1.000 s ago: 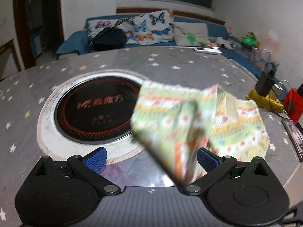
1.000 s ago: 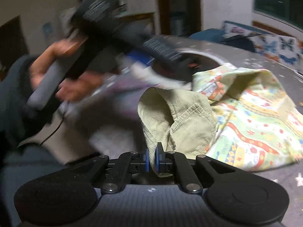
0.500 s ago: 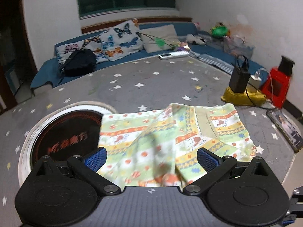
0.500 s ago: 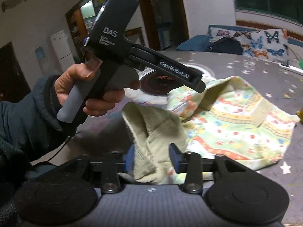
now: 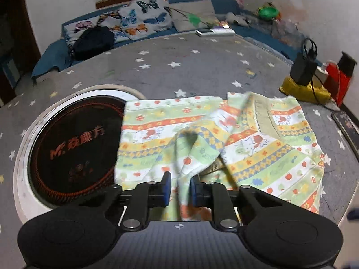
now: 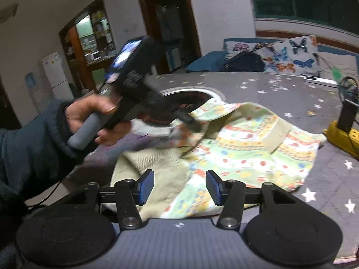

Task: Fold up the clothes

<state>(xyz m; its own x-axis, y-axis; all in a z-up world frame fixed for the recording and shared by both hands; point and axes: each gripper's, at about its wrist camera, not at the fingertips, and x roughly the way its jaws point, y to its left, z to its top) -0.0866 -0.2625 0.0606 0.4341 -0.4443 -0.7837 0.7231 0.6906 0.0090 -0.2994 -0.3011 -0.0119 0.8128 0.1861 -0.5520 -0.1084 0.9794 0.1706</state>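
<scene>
A child's patterned garment, green, yellow and orange, lies partly spread on the grey star-print table. A raised fold of it runs between my left gripper's blue pads, which stand close on either side of the cloth. In the right wrist view the garment lies ahead with its plain pale inner side turned up near my right gripper, which is open and empty above it. The left gripper shows there too, blurred, held by a hand at the cloth's near left edge.
A round black induction hob in a white ring sits in the table left of the garment. A yellow stand with a black charger and a red object stand at the right edge. A sofa with butterfly cushions lies behind.
My left gripper has narrowed from wide open onto a fold of the garment. My right gripper has opened and let go of the pale cloth, which dropped onto the table.
</scene>
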